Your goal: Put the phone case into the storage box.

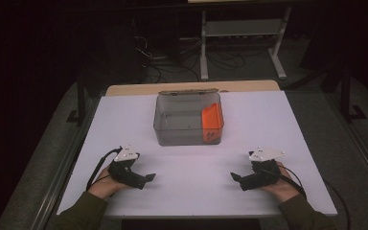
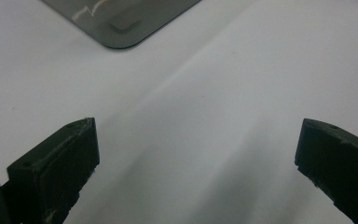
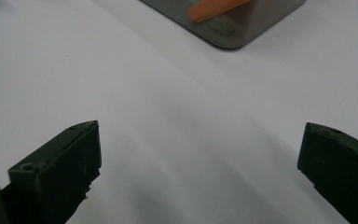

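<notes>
The translucent grey plastic box (image 1: 188, 125) sits mid-frame on the white table (image 1: 268, 124), with a flat orange plastic piece (image 1: 212, 119) leaning inside its right end. At lower left the black left gripper (image 1: 143, 179), and at lower right the black right gripper (image 1: 237, 179), rest near the table's front edge, jaws spread wide, holding nothing. A one-sided reach could likely skid the light box or catch its rim. No readable writing; pale marks on the box are too blurred.

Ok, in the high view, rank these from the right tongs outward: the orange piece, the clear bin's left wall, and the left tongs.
1. Orange piece, ahead and left of the right tongs, inside the clear bin's right end.
2. Left tongs, straight across the table, level with them.
3. Clear bin's left wall, ahead and farther left.
</notes>
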{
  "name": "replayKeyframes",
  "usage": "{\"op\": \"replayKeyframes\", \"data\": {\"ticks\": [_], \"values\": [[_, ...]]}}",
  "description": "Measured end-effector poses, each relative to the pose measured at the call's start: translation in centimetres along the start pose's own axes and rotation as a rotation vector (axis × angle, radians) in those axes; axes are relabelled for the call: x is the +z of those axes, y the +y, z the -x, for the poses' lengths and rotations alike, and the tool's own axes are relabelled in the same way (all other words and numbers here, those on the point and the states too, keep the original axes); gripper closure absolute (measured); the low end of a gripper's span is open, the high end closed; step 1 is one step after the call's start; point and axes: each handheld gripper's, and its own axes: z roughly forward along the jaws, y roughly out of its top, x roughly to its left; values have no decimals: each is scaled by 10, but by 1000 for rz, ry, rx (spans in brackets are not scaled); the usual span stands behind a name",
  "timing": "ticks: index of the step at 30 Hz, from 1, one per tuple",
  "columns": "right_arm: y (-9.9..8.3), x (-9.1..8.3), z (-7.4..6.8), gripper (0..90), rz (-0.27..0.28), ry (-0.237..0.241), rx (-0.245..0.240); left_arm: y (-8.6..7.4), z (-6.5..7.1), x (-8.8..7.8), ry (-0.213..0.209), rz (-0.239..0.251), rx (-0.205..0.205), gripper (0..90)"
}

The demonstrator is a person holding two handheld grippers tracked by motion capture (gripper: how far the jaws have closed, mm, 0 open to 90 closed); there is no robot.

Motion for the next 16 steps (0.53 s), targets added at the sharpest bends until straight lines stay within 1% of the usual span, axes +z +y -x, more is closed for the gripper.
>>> {"op": "replayKeyframes", "data": {"ticks": [11,16], "values": [[-3,0,2,0,-16,-17,-15,-1,0,1,3,-2,-5,0],[-3,0,2,0,-14,-18,-26,-1,0,1,4,-6,-3,0]]}}
